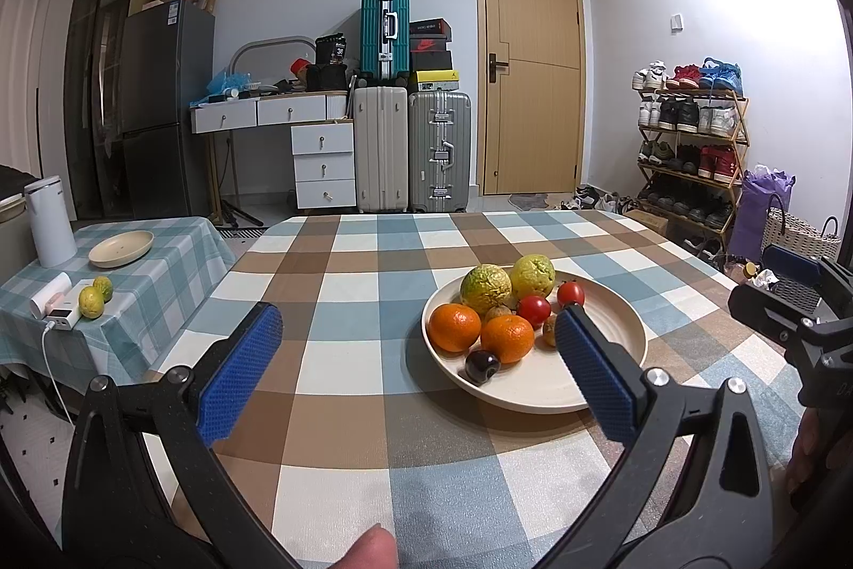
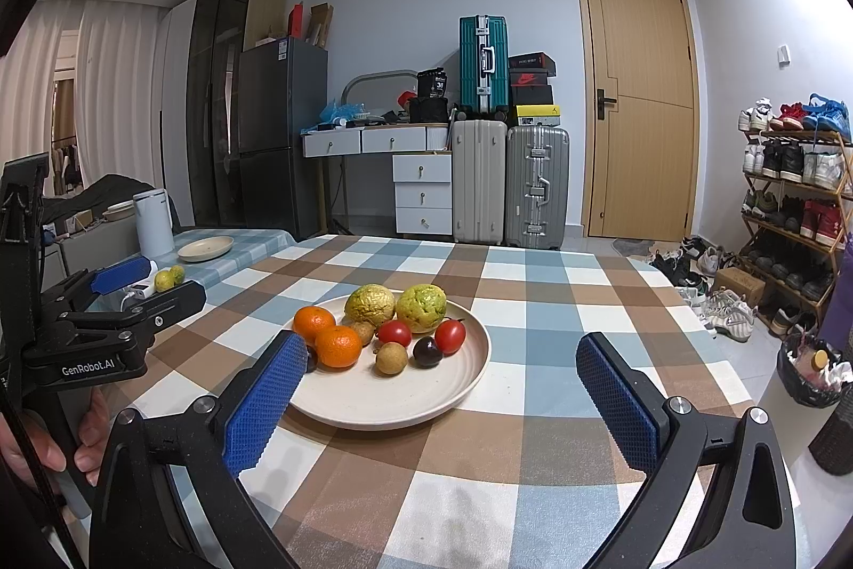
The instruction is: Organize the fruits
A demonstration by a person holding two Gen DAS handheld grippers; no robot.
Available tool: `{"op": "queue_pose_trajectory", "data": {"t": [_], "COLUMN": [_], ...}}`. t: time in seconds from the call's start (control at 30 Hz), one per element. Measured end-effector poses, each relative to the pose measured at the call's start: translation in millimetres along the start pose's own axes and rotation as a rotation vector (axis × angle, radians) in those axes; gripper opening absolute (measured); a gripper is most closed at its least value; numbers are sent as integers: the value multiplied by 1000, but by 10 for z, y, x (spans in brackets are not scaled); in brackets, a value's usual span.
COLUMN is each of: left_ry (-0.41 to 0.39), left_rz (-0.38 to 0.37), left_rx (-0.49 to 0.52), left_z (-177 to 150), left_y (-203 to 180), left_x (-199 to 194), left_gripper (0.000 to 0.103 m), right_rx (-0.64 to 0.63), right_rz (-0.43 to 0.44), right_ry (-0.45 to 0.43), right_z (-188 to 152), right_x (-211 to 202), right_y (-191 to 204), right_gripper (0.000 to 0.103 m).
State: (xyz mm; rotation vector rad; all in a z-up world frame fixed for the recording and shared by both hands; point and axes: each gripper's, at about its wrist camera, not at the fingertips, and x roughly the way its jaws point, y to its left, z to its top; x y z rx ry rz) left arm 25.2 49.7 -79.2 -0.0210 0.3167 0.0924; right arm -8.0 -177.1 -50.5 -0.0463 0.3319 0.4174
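1. Both tools hang over the checked worktop (image 2: 533,291), short of the plate (image 2: 405,403). The left tool (image 1: 416,345) has its jaws wide apart with nothing between them; the right tool (image 2: 442,366) likewise.
2. All the fruit on this worktop sits piled on the plate, toward its far side; the near part is bare.
3. My count on the plate: two oranges (image 2: 337,345), two knobbly green-yellow fruits (image 2: 421,306), two tomatoes (image 2: 395,333), one dark plum (image 2: 427,351), and at least two small brown fruits (image 2: 391,358). A dark shape behind the right tool's left finger may be one more; I cannot tell.
4. On the side worktop (image 1: 176,249) lie two limes (image 1: 91,301) on a white box, with a second, empty plate (image 1: 121,248) beyond them.
5. I would judge this fits either fruit gathered already or a sorting yet to come. Any pick would call for closing gently around one round, rolling fruit without nudging its neighbours.
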Motion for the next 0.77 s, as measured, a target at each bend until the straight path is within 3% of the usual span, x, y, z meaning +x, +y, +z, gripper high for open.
{"op": "queue_pose_trajectory", "data": {"t": [0.77], "left_ry": [0], "left_rz": [0], "left_rx": [-2], "left_z": [-1], "left_y": [0], "left_x": [0], "left_gripper": [102], "right_rx": [2], "right_rz": [2], "right_ry": [5], "right_z": [-15], "right_x": [5], "right_y": [3], "right_gripper": [103]}}
